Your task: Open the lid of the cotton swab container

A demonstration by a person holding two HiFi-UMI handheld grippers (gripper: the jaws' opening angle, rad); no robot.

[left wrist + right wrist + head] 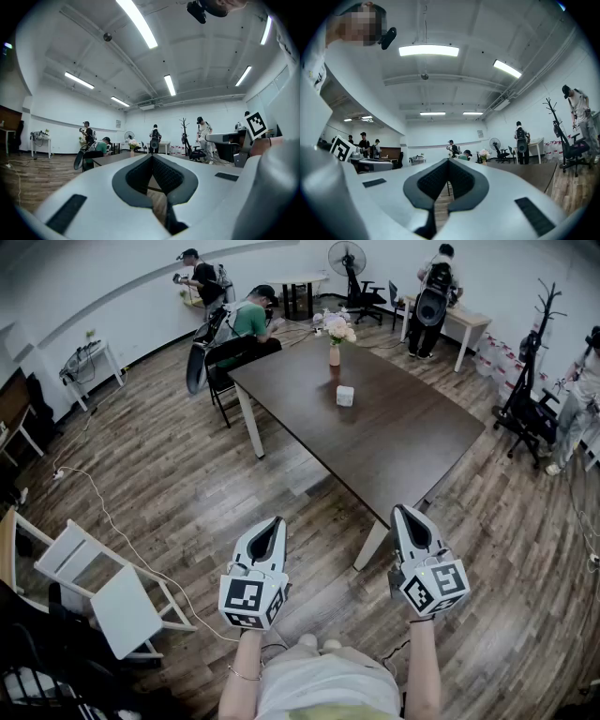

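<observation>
1. Two grippers show in the head view. The left gripper [274, 523] and the right gripper [402, 512] are side by side, both with jaws pressed together and nothing in them. The cotton swab container [345, 396], a small white box with its lid on as far as I can tell, stands on the dark table [403, 442]. It is well ahead of both grippers, beyond their tips and between their two lines. A vase with flowers [335, 341] stands farther ahead, behind the container.

2. Left gripper view: the jaws are clenched tip to tip and the hollow between the pads holds nothing. The table is far ahead of the tips. The container is too small to find there.

3. Right gripper view: the same, the jaws are closed on nothing. The table edge lies ahead and to the right of the tips, and I cannot make out the container.

4. My judgement: the task is not yet started, and the step in hand is the approach. The next move calls for bringing both grippers forward to the table and opening the jaws. One gripper should then hold the body of the container while the other takes the lid.
</observation>
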